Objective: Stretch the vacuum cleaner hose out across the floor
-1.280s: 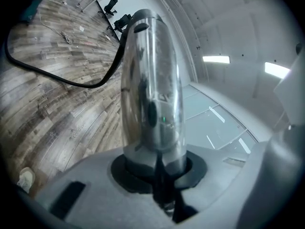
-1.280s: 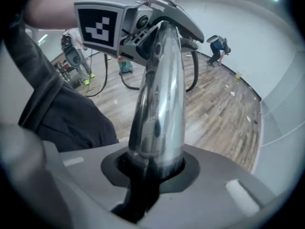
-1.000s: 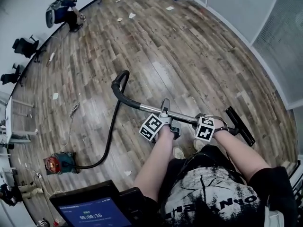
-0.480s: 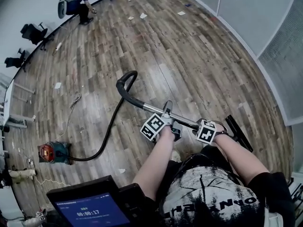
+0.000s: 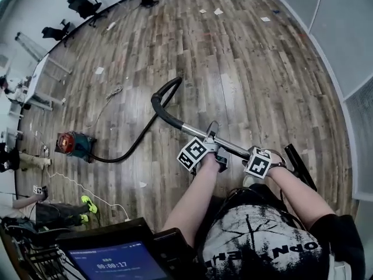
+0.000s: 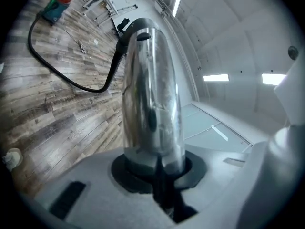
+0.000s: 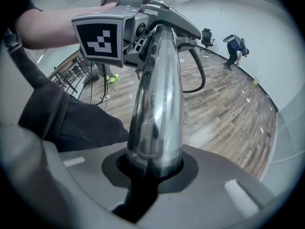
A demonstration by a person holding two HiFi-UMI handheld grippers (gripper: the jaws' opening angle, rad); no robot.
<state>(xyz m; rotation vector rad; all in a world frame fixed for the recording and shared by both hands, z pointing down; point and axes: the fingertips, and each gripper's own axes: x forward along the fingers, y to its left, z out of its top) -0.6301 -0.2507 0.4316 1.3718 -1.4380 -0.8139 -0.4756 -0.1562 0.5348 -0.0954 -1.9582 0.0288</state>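
The black hose (image 5: 137, 142) lies on the wood floor (image 5: 233, 57). It runs from a small red and teal vacuum cleaner (image 5: 73, 143) at the left, sweeps along the boards in a long curve, then rises into a tight loop and joins a shiny metal tube (image 5: 236, 150). The tube is off the floor and slants across in front of the person, ending at a black floor nozzle (image 5: 300, 167) by their right side.

The left hand-held gripper (image 5: 211, 142) grips the tube nearer the hose end. Its jaws have just been closing, and its own view shows them tight around the tube. The right hand-held gripper (image 5: 277, 156) grips the same tube nearer the nozzle, its jaws also closed around the metal. The two are close to each other along the tube.

Scraps of paper (image 5: 218, 11) lie scattered over the far boards. A thin white cable (image 5: 87, 190) trails over the floor near the vacuum cleaner, and black office chairs (image 5: 81, 4) stand by the far wall. A tablet screen (image 5: 119, 264) shows at the bottom of the head view.
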